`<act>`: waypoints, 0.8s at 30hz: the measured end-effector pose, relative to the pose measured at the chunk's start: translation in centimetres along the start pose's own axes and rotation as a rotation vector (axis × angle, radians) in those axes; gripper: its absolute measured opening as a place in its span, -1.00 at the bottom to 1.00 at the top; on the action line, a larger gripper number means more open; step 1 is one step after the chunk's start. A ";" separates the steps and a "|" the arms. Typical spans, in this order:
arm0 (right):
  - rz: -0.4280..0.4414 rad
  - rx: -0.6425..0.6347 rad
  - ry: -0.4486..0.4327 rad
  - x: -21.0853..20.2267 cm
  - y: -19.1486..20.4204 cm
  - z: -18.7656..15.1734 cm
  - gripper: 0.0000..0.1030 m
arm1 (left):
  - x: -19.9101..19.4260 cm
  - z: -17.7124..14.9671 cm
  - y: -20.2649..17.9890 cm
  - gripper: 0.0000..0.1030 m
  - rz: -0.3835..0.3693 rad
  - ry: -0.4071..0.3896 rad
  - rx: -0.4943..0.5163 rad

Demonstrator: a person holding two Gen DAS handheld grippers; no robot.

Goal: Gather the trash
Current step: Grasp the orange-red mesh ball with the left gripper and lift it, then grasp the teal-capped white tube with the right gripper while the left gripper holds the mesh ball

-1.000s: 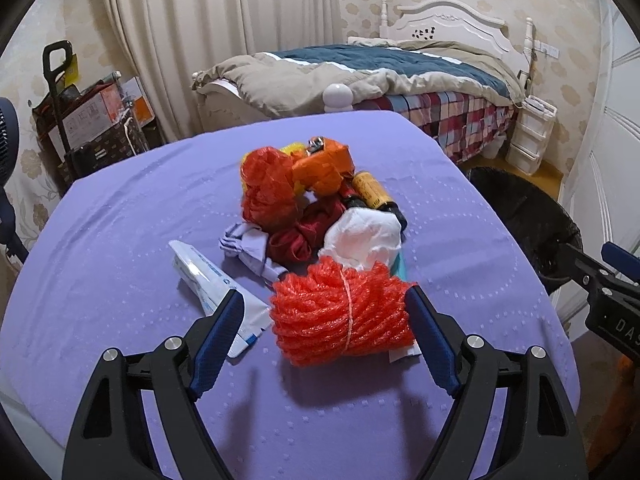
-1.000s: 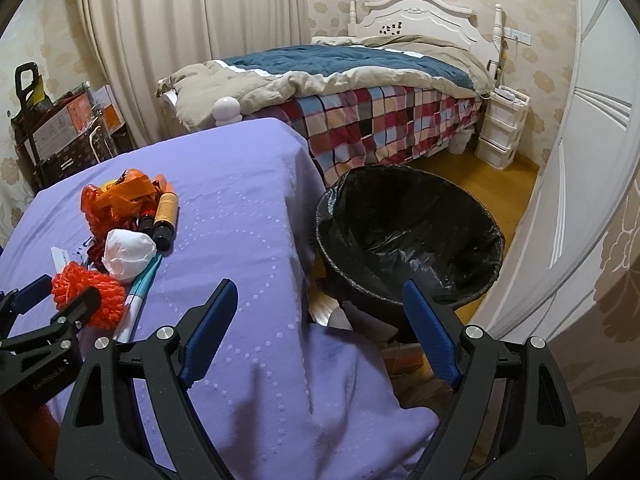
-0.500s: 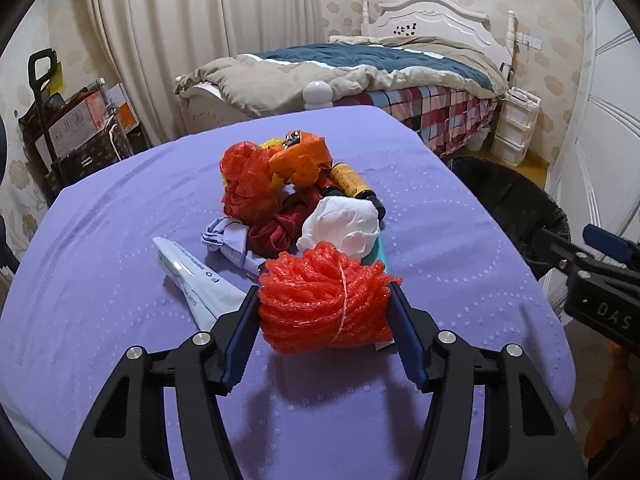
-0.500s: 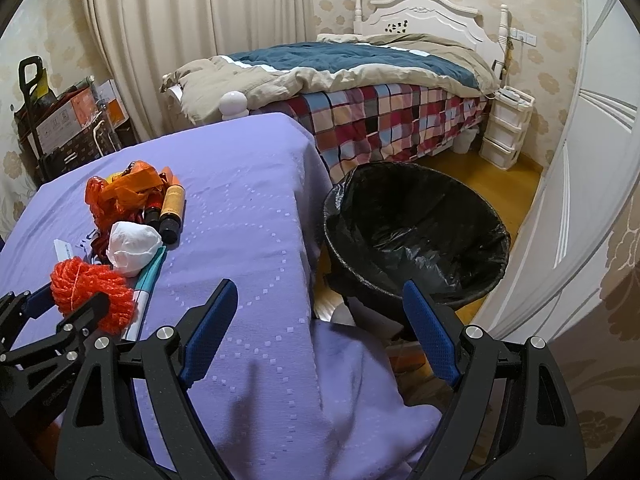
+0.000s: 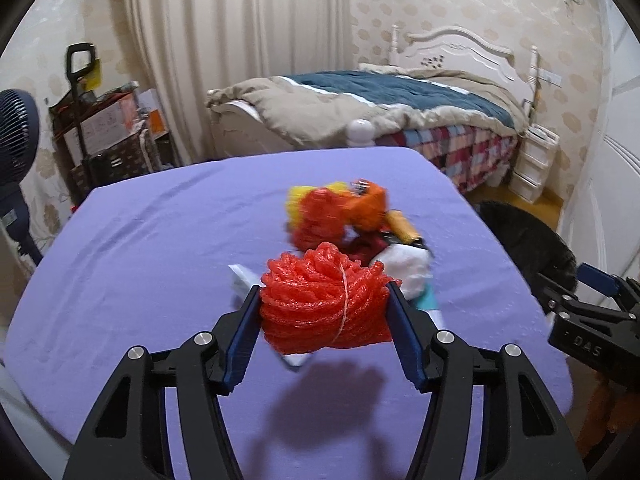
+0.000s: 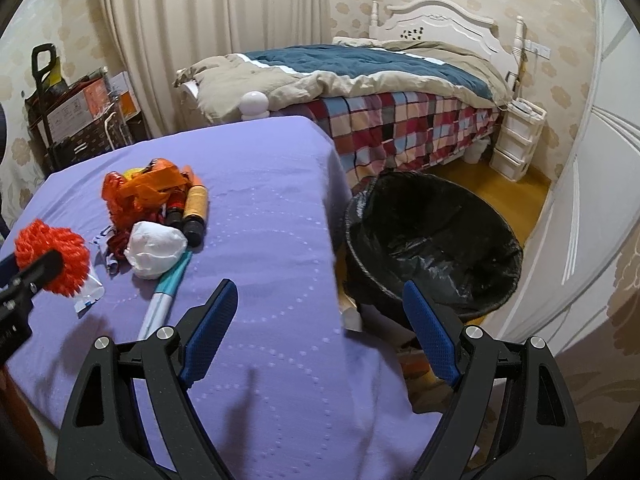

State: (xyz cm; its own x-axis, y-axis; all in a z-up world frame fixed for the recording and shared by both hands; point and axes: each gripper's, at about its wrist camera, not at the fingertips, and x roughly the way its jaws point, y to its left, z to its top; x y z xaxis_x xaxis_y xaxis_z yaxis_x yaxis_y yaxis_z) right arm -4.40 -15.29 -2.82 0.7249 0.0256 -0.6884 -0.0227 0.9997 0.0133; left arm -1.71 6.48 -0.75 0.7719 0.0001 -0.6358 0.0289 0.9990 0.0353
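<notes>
Right claw (image 6: pixel 316 332) gapes empty over purple tablecloth (image 6: pixel 260 208), beside black-lined bin (image 6: pixel 434 240).

Warm, even indoor light — soft shadows on the purple tablecloth (image 5: pixel 160 248), motion blur, dark fisheye corners.

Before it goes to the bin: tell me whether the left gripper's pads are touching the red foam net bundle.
Touching. The left wrist view shows both blue pads pressed against the sides of the red foam net bundle, no gap on either side of the left gripper.

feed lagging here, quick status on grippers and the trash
Left hand-held gripper shut on red mesh bundle, off the table. Right hand-held gripper open, empty. Black bin beside table, path looks clear.
</notes>
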 end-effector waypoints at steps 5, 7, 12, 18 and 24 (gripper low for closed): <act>0.026 -0.043 0.012 0.2 2.2 -0.1 0.60 | 0.2 -0.4 3.6 0.15 0.065 0.006 -0.060; 0.041 -0.061 0.025 0.5 3.2 -0.3 0.60 | 0.3 -0.7 5.0 0.15 0.085 0.013 -0.082; 0.083 -0.112 0.057 1.4 5.9 -0.5 0.43 | 0.3 -1.3 7.8 0.15 0.150 0.012 -0.110; 0.132 -0.157 0.099 2.5 8.8 -0.7 0.20 | 0.8 -2.5 10.4 0.15 0.201 0.029 -0.131; 0.145 -0.189 0.146 3.7 10.1 -1.0 -0.26 | 1.4 -3.3 11.3 0.15 0.206 0.047 -0.143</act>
State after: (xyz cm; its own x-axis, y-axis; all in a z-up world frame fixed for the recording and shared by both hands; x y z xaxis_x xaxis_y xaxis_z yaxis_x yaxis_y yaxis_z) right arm -2.63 -5.06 -6.01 0.5978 0.1537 -0.7868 -0.2571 0.9664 -0.0066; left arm -2.43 17.90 -3.76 0.7216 0.2030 -0.6619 -0.2188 0.9739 0.0602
